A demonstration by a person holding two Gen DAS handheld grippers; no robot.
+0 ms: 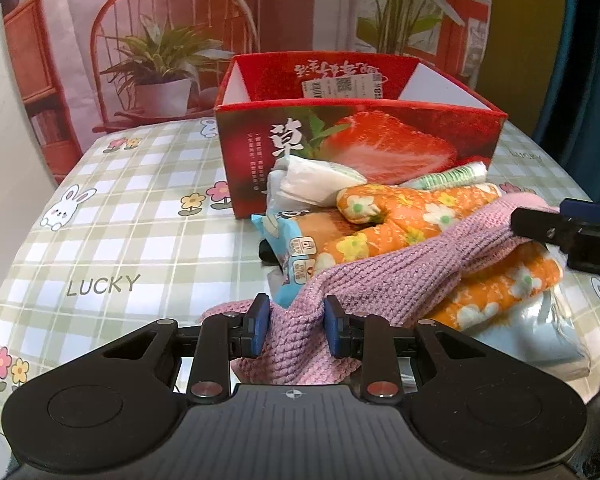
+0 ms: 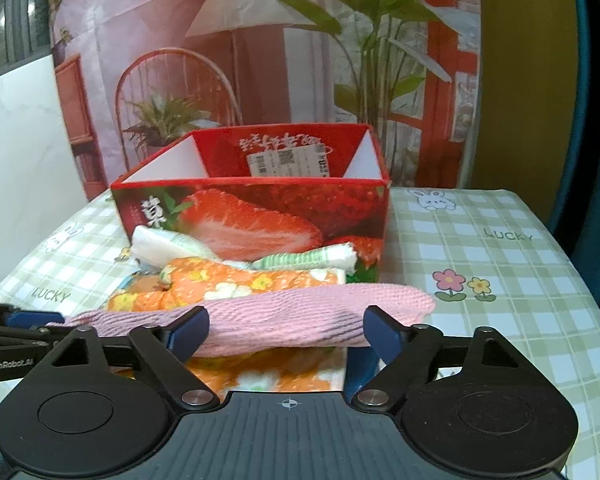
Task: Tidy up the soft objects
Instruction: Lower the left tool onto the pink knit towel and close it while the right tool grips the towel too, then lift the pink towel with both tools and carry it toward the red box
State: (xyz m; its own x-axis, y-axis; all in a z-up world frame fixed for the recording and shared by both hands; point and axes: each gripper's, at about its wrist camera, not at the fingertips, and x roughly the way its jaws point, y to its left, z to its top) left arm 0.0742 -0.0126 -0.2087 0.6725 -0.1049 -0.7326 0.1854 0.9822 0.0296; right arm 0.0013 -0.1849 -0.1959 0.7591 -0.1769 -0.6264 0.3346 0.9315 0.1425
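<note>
A pink knitted cloth (image 1: 384,268) lies draped over a pile of soft things in front of a red strawberry box (image 1: 360,140). My left gripper (image 1: 296,326) is shut on the cloth's near end, which bunches between the blue pads. In the right wrist view the same pink cloth (image 2: 284,312) stretches across between the fingers of my right gripper (image 2: 286,330), which stands open around it. Under the pink cloth lies an orange flowered cloth (image 1: 404,216). White folded cloths with green stripes (image 1: 320,182) lean on the box front.
The box (image 2: 252,216) is open-topped with white inner walls. A blue snack packet (image 1: 292,248) and a pale blue plastic bag (image 1: 540,340) lie in the pile. The checked tablecloth (image 1: 120,240) spreads to the left, and also to the right (image 2: 480,264). A printed backdrop hangs behind.
</note>
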